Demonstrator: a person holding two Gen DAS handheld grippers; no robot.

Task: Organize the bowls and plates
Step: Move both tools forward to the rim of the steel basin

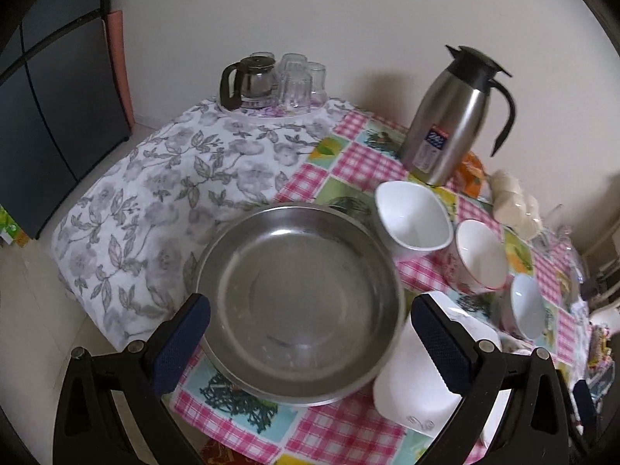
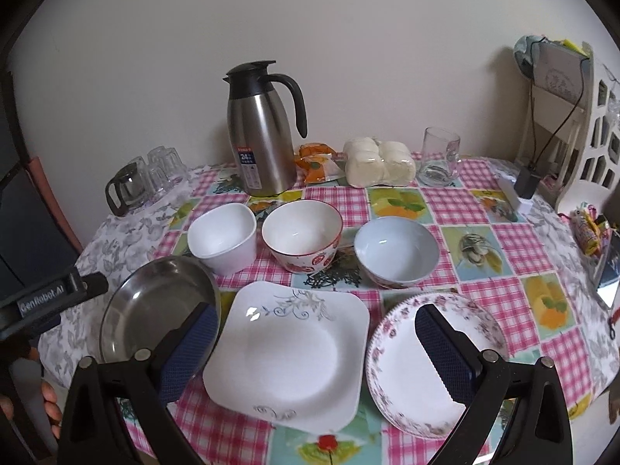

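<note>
Left gripper [image 1: 310,333]: jaws spread wide and holding nothing, hanging over the steel dish [image 1: 300,302], which sits framed between the two pads. To my eye it is lined up there because the dish is the piece nearest that side of the table.
Right gripper [image 2: 316,343]: also wide apart and empty, poised above the square plate [image 2: 286,352], with one finger over the edge of the steel dish and the other over the floral plate [image 2: 430,364].
Steel dish: at the near left of the checked cloth [image 2: 515,240], just beside the square plate; whether the rims touch I cannot tell.
Plates: square plate in the middle, floral plate to its right, side by side in a front row. Flat pieces kept nearest the person, probably so they can be stacked first.
Bowls: square bowl [image 2: 223,242], red-rimmed bowl [image 2: 302,240] and blue bowl [image 2: 395,252] stand in a back row, all upright and empty. The first two are almost touching; the blue one stands a little apart.
Flask [image 2: 261,131]: behind the bowls by the wall, upright, out of the working area.
Other things: bag of buns [image 2: 378,162] and a glass [image 2: 440,157] along the back; a glass pot [image 1: 248,81] with upturned tumblers on the floral cloth [image 1: 155,178] at the far left.
Progress: nothing nested or stacked yet, so I judge the sorting has barely begun.
Risk: the steel dish has a thin, slick rim, so a pinch there could slip.
</note>
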